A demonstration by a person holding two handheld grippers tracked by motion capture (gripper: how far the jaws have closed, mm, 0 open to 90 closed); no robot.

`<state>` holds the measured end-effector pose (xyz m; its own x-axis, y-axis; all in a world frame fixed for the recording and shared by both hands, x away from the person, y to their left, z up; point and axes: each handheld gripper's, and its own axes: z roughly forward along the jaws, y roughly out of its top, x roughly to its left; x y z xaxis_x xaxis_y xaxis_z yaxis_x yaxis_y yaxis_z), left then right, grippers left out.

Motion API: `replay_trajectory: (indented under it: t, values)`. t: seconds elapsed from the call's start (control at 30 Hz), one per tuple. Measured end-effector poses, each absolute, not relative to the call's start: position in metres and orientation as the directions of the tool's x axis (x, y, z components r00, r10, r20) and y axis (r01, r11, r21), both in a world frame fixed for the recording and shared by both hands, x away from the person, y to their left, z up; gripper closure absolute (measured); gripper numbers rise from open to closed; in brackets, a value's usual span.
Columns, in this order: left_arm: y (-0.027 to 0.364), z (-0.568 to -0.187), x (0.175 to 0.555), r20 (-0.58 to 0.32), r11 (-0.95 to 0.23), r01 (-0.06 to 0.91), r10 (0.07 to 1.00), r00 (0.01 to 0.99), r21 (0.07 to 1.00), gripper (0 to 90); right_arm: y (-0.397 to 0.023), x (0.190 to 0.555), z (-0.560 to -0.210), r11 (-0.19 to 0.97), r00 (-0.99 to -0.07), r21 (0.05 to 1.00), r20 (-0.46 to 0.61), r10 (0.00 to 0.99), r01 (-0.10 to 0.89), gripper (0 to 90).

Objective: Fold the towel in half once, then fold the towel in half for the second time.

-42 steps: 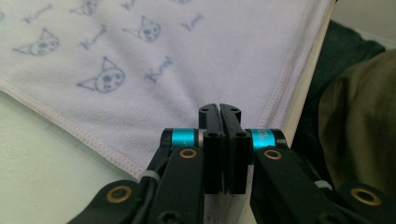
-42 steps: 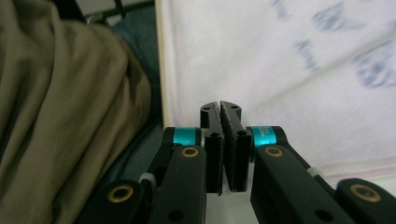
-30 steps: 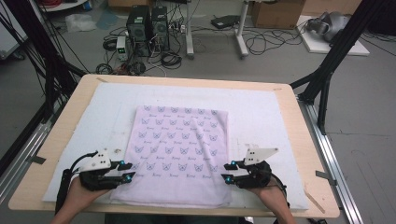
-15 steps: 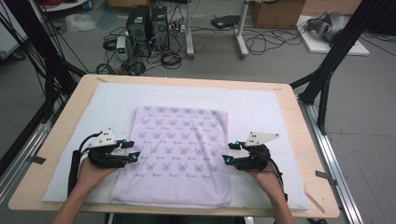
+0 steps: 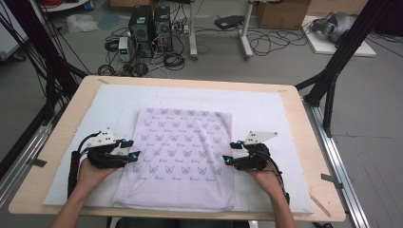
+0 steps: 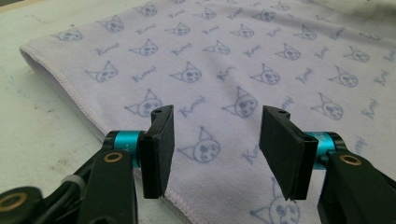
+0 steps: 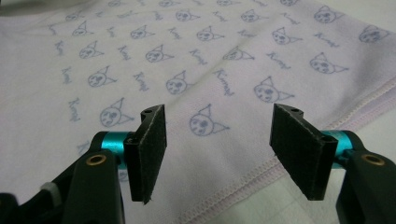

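1. White padding [image 5: 266, 107] covers the wooden table [image 5: 62, 142], and the lilac cat-print cloth [image 5: 183, 156] lies flat in its middle.
2. My left gripper [image 5: 134, 155] is at the cloth's left edge; its jaws have just been opening, nothing between them.
3. My right gripper [image 5: 227, 160] is at the right edge, jaws also just opened and empty.

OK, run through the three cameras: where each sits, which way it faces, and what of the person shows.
High view: above the person's side, looking forward and down at the table; forearms, hands, left tongs, right tongs.
Left gripper view: on the left tongs, facing the cat-print cloth; open black jaws.
Right gripper view: on the right tongs, facing the same cloth; open jaws.
Shared: the cloth, flat on the white mat.
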<state>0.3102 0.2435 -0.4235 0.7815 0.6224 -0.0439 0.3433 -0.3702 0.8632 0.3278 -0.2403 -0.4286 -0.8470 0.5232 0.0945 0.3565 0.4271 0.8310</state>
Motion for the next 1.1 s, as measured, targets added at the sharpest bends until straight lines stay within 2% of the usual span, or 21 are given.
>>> replay_trajectory:
  t: [0.6,0.87,1.1]
  values:
    - [0.242,-0.422,0.309,-0.033,-0.382,0.331,0.61,0.792,0.863,45.0,-0.239,0.326,-0.427,0.421,-0.845,0.832,0.101,0.526,0.362,33.9]
    - [0.243,-0.421,0.31,-0.036,-0.377,0.339,0.622,0.782,0.862,41.9,-0.235,0.326,-0.426,0.437,-0.856,0.829,0.094,0.508,0.35,33.8]
    - [0.244,-0.411,0.323,-0.029,-0.383,0.339,0.626,0.779,0.859,42.0,-0.233,0.34,-0.42,0.452,-0.864,0.822,0.092,0.495,0.347,30.7]
